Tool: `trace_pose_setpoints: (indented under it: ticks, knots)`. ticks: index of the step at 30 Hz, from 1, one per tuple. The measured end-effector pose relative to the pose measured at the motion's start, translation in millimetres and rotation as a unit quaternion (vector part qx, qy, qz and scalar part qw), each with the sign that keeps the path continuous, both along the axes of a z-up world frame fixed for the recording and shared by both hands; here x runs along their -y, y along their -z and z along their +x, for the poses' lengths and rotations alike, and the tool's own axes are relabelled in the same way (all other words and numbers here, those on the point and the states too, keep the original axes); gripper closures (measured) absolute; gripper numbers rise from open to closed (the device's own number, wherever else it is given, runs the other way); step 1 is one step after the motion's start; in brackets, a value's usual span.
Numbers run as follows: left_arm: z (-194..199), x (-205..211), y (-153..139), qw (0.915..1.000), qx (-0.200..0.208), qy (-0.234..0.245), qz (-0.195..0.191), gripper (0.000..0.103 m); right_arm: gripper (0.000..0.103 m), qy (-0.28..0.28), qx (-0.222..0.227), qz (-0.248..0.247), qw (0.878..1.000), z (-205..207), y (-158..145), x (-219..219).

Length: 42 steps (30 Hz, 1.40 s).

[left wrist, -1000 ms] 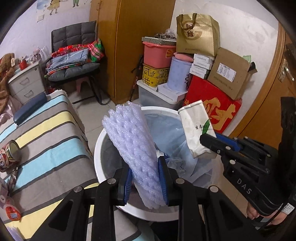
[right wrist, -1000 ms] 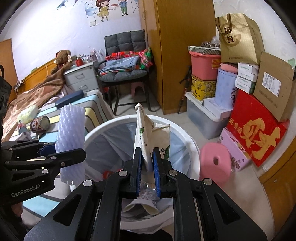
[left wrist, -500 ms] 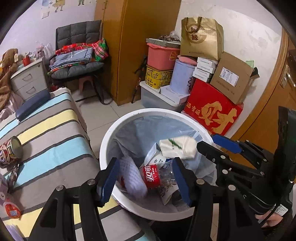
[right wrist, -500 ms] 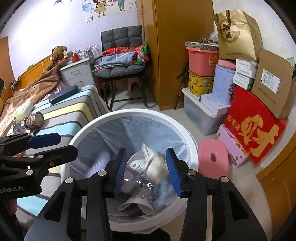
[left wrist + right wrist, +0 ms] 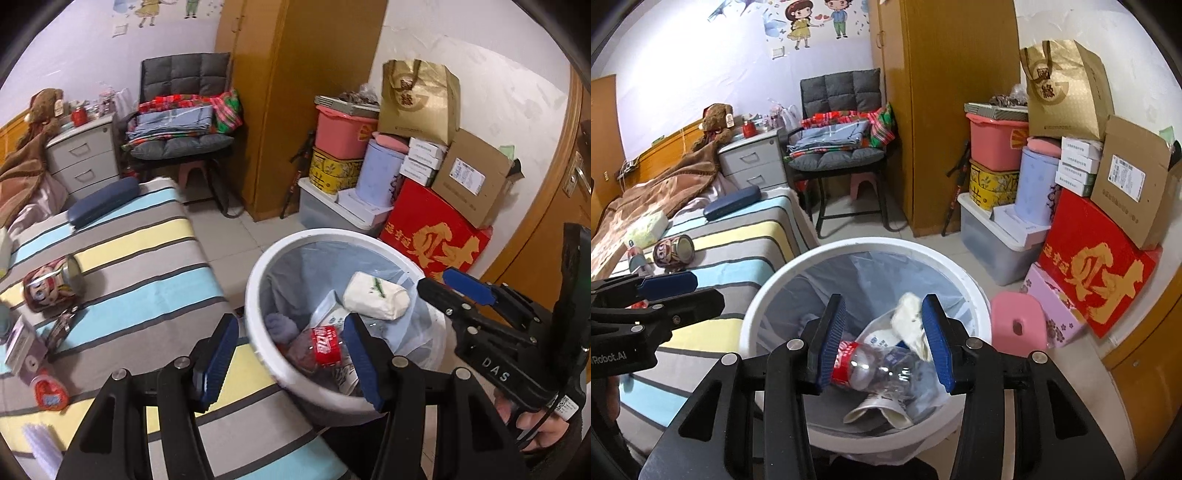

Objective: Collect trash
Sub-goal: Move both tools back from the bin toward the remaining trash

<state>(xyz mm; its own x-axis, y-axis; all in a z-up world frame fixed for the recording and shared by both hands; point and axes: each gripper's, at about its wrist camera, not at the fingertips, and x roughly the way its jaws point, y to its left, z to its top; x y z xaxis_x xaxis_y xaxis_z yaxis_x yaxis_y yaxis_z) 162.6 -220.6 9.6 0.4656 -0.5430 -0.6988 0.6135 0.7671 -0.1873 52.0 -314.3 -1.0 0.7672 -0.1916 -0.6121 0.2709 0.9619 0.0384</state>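
Observation:
The white trash bin with a blue liner stands beside the striped bed. Inside lie a white paper bag, a clear bottle with a red label and a pale purple foam net. My left gripper hangs open and empty over the bin's left rim and the bed edge. My right gripper is open and empty above the bin's middle. On the bed lie a printed tin can and a red-and-white packet.
A blue case and a small box also lie on the bed. A pink stool stands right of the bin. Stacked boxes and tubs line the right wall. A chair with folded cloth and a wardrobe stand behind.
Both grippers opened. The foam net fell from the left one and the paper bag from the right one into the bin. My left gripper shifted left toward the bed.

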Motion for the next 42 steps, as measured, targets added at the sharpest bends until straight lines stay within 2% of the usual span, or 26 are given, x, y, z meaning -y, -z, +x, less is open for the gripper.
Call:
trace_pose_setpoints:
  ticks: [12, 15, 16, 19, 20, 31, 36, 42]
  knots:
    - [-14, -86, -6, 0.9963, 0.017, -0.084, 0.006, 0.044, 0.058, -0.046, 0.027, 0.006, 0.999, 1, -6, -36]
    - [-20, -110, -5, 0.9924, 0.033, -0.115, 0.026, 0.044, 0.058, -0.061, 0.030, 0.011, 0.998, 3, -5, -48]
    - [-22, -117, -4, 0.9914, 0.034, -0.123, 0.030, 0.044, 0.057, -0.067, 0.032, 0.012, 0.997, 4, -5, -52]
    - [-25, -135, -1, 0.9884, 0.034, -0.143, 0.037, 0.044, 0.047, -0.085, 0.033, 0.018, 0.996, 5, -3, -61]
    - [-26, -142, 1, 0.9871, 0.035, -0.151, 0.040, 0.044, 0.046, -0.090, 0.033, 0.019, 0.995, 5, -3, -66]
    - [-36, -200, 30, 0.9751, 0.004, -0.214, 0.057, 0.043, 0.046, -0.145, 0.028, 0.023, 0.989, 15, 2, -108]
    - [-36, -212, 45, 0.9727, -0.023, -0.227, 0.046, 0.040, 0.046, -0.165, 0.023, 0.026, 0.986, 18, 5, -121]
    - [-29, -216, 63, 0.9684, -0.040, -0.241, 0.050, 0.040, 0.046, -0.178, 0.015, 0.029, 0.983, 25, 7, -133]
